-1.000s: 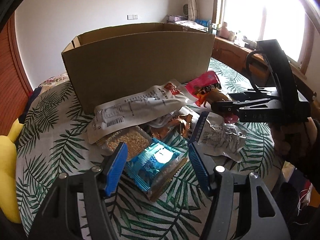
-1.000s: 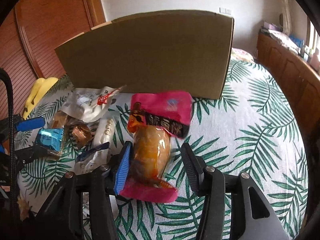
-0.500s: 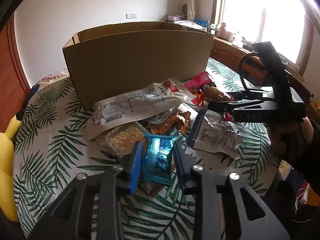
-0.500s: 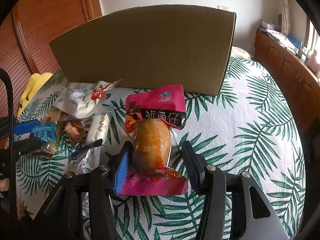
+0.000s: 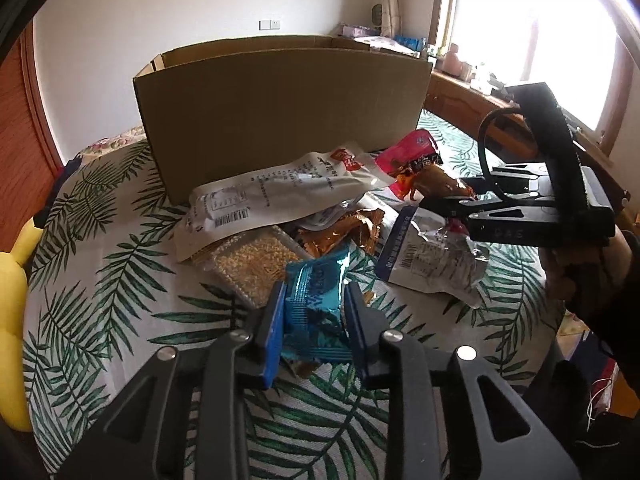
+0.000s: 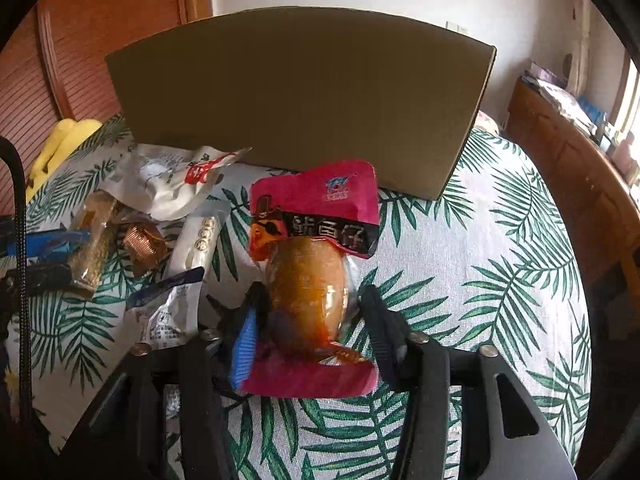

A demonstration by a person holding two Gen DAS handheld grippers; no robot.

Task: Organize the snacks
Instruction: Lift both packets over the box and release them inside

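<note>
The left claw [image 5: 314, 312] is clenching a light, crinkly blue foil snack packet [image 5: 316, 300] at mid-body; the right claw [image 6: 310, 320] is closing around a soft, slippery pink plastic pouch [image 6: 316, 240] at its bulging middle.

A leaf-print cloth [image 5: 120, 280] covers the surface. A yellow cushion [image 5: 12, 320] lies at its left edge. Beyond the far right corner runs a wooden cabinet [image 6: 568, 160] under a bright window [image 5: 532, 20]; a slatted wooden door [image 6: 100, 32] stands behind the left side.
</note>
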